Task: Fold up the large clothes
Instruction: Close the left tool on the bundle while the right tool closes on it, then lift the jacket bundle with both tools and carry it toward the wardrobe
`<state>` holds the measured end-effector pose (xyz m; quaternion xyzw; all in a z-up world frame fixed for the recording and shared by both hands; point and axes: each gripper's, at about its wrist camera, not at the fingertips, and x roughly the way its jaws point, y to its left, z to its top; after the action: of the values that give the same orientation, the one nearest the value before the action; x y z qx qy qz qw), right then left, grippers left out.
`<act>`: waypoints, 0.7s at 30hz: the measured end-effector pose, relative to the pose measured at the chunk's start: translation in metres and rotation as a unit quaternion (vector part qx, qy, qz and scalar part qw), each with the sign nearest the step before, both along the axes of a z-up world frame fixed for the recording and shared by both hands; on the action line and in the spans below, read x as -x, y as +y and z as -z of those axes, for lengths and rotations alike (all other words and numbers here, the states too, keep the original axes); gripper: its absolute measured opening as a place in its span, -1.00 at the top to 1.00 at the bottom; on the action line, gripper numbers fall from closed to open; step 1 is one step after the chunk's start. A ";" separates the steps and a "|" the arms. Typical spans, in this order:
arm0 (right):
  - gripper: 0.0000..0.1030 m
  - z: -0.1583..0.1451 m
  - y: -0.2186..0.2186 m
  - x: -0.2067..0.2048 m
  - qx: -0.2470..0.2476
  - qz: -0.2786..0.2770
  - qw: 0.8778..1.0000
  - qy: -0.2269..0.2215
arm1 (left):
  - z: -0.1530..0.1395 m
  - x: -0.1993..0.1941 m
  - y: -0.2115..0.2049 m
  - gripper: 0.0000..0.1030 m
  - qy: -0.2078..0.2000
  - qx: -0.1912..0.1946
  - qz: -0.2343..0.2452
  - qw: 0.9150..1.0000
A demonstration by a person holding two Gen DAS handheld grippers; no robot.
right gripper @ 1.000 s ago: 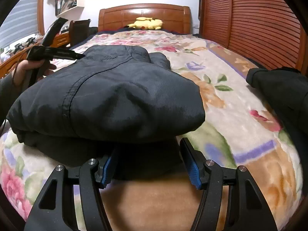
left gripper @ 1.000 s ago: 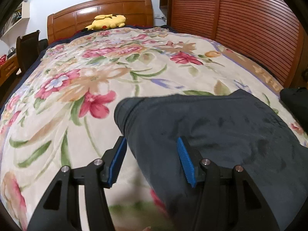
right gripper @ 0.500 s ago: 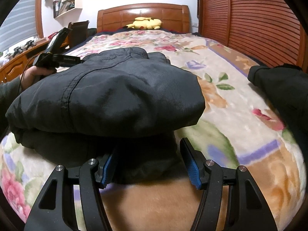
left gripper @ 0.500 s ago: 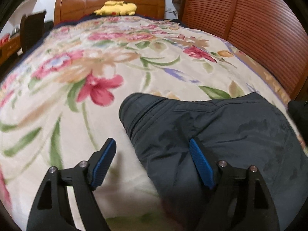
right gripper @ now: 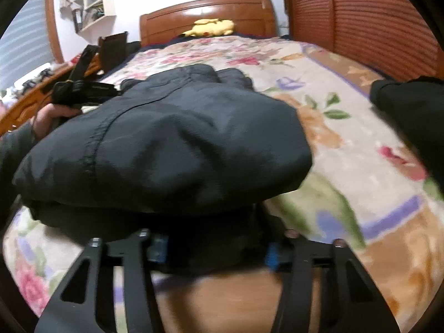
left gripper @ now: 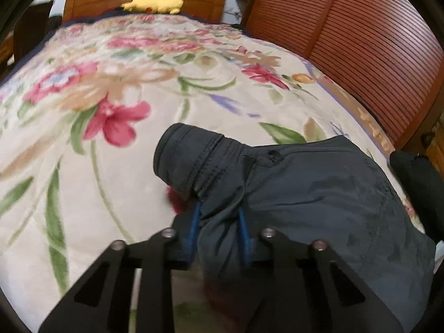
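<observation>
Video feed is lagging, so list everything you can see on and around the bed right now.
jacket: one, dark grey, bundled on the near end of the bed
blanket: one, cream with flowers, covering the bed
plush toy: one, yellow, at the headboard
headboard: one, brown wood, far end
slatted doors: reddish brown, right of the bed
black garment: one, right edge
left gripper: blue fingers closing on a jacket fold
right gripper: blue fingers closing on the jacket's near edge
hand: one, holding the left gripper
</observation>
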<state>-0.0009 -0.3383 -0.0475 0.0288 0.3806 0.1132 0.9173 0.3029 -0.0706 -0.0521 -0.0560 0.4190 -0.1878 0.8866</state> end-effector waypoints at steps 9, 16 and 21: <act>0.90 -0.027 0.002 0.014 -0.018 -0.007 0.999 -0.047 | -0.058 0.032 -0.006 0.85 -0.049 -0.029 -0.019 0.998; 0.92 -0.060 0.012 0.017 0.003 -0.026 0.996 -0.087 | -0.101 0.065 -0.018 0.87 -0.102 -0.054 -0.012 0.993; 0.93 -0.078 0.005 0.013 0.026 -0.031 0.994 -0.104 | -0.122 0.080 -0.032 0.87 -0.124 -0.055 -0.014 0.991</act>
<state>-0.0144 -0.3336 0.0302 -0.0189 0.2864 0.1339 0.9485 0.2229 -0.1023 0.0702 0.0110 0.3145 -0.1576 0.9360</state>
